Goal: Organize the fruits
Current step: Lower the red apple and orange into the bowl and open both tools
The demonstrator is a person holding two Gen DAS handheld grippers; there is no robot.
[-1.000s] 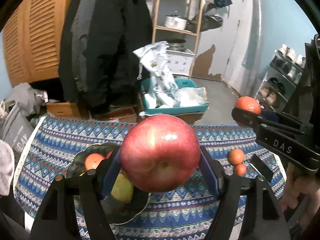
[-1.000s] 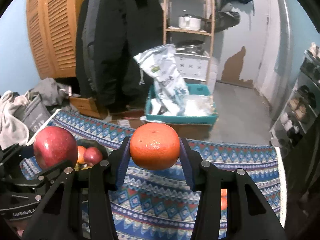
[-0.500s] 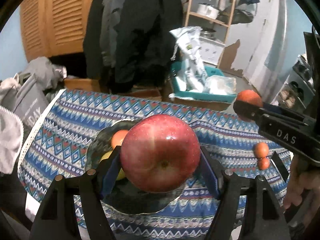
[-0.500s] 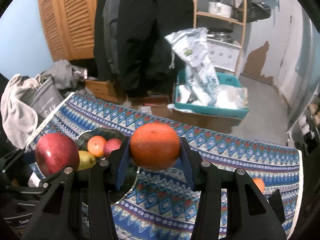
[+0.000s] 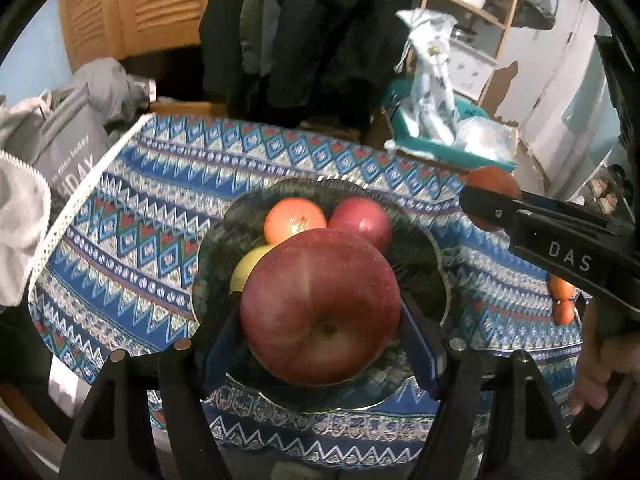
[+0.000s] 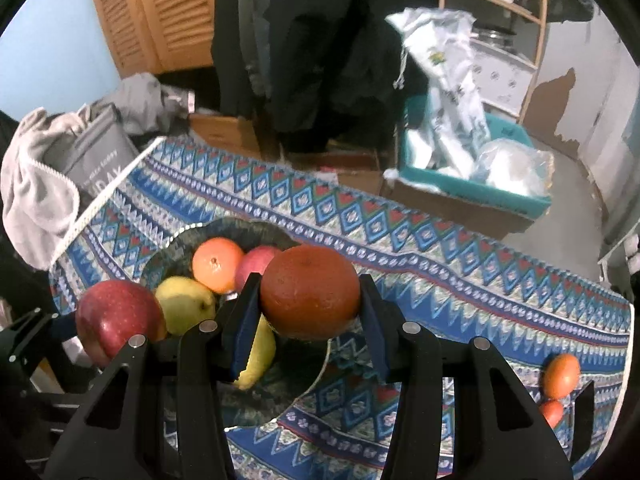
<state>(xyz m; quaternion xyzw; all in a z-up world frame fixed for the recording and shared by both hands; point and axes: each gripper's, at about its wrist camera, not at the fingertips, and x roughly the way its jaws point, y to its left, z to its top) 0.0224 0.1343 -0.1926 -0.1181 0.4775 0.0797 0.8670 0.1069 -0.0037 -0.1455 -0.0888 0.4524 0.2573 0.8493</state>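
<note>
While a large red apple (image 5: 320, 306) is clamped between the blue-padded fingers of the left gripper (image 5: 320, 336), it is held above the near part of a dark green, scallop-edged glass bowl (image 5: 420, 240) resting on a blue, zigzag-patterned tablecloth (image 5: 132, 248). Beyond the clamped apple, inside the bowl, a small orange citrus fruit (image 5: 295, 220) and a smaller red apple (image 5: 360, 220) are seen side by side, and a yellow-green pear (image 5: 250, 266) is partly hidden just behind and to the left of the apple.

A large, dark orange (image 6: 310, 292) is gripped between the pads of the right gripper (image 6: 310, 316), whose jaws are closed narrowly on it. It is held over the right edge of the bowl (image 6: 188, 236), with the pear (image 6: 184, 304), the small orange fruit (image 6: 218, 266) and the smaller red apple (image 6: 254, 266) lying ahead and to the left of these tongs. The left gripper's apple (image 6: 120, 320) is seen further left, at about the same height.

To the right of both tongs, near the tablecloth's far right edge, two small orange tangerines (image 6: 560, 376) are lying close together on the cloth (image 6: 460, 280), well apart from the bowl. From the left wrist view, the right gripper (image 5: 492, 204) is seen to the right, with its orange (image 5: 494, 182) partly hidden by the black finger.
</note>
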